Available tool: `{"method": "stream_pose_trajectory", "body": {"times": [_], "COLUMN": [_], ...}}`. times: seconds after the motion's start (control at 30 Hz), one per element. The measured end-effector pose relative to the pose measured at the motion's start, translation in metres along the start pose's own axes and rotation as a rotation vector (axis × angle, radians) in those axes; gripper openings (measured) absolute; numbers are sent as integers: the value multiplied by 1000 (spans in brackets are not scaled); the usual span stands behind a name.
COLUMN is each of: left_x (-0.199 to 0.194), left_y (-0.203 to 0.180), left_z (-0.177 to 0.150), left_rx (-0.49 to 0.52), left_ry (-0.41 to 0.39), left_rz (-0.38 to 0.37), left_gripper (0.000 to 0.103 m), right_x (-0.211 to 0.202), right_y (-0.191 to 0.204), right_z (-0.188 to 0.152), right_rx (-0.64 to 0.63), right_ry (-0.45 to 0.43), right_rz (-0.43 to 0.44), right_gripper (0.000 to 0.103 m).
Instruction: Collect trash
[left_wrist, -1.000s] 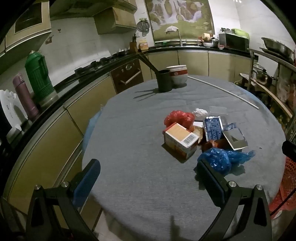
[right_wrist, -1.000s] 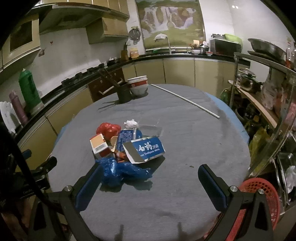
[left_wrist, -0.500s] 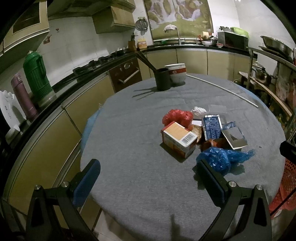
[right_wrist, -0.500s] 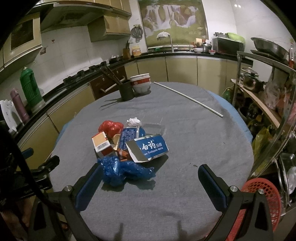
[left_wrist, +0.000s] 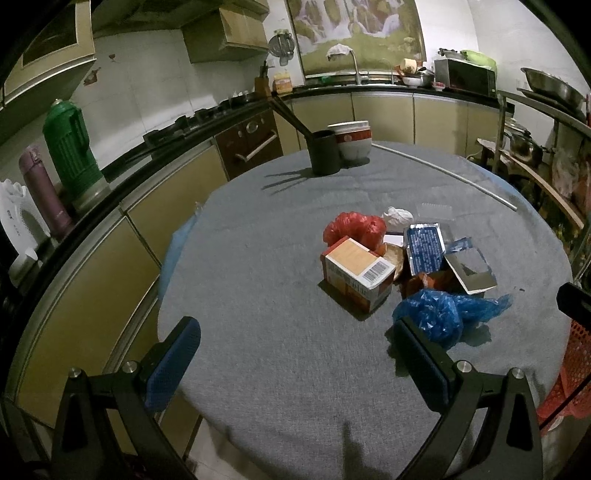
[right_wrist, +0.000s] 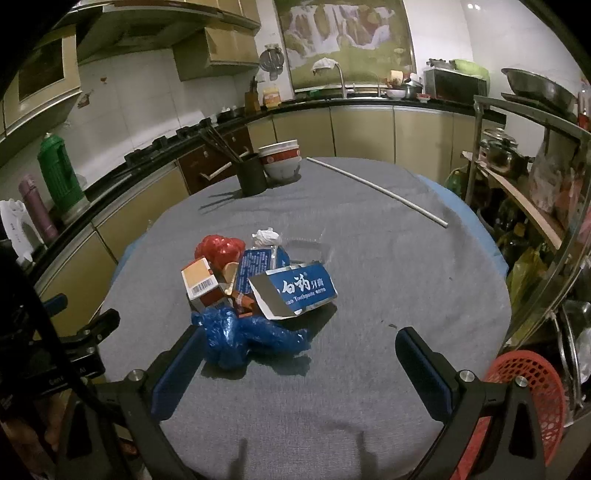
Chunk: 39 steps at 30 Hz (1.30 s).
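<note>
Both grippers are brought slightly closer to the trash pile (right_wrist: 255, 288) in the tabletop's (left_wrist: 280, 369) middle. The left gripper (left_wrist: 295, 354) and right gripper (right_wrist: 299, 373) are spread wide, empty. The blue bag (right_wrist: 243, 339) looks light and soft, best pinched at its bunched middle.

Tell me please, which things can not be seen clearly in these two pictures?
- Red plastic mesh basket: cut by the right wrist view's edge, partly behind the right gripper; contents unseen.
- Orange item in the pile: mostly covered by the torn blue toothpaste box in the left wrist view.
- Small print on the orange-and-white carton: too small, both views.
- Left gripper: open, empty.
</note>
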<state>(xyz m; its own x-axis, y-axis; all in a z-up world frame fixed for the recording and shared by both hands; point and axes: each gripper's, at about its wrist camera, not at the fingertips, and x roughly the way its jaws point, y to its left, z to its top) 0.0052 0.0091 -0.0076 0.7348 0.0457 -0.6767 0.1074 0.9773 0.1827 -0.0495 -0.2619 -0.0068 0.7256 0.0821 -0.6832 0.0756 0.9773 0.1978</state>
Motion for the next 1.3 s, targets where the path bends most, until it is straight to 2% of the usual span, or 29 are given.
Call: {"method": "stream_pose_trajectory", "body": {"times": [0.47,0.87,1.3], "left_x": [1,-1,-4], "left_y": [0,-3,-12], "left_z": [-1,-3,-4], "left_rx": [-4,5,22], "left_ry": [3,6,13], "left_rz": [-4,-16,-23], "left_gripper": [103,103,103], "right_x": [1,-1,-4], "right_y": [1,3,-5], "right_z": [-1,-2,-2], "right_rx": [1,-10,7], "right_ry": [2,14,19], "right_rz": [0,-64,-76], "right_gripper": [103,103,103]}}
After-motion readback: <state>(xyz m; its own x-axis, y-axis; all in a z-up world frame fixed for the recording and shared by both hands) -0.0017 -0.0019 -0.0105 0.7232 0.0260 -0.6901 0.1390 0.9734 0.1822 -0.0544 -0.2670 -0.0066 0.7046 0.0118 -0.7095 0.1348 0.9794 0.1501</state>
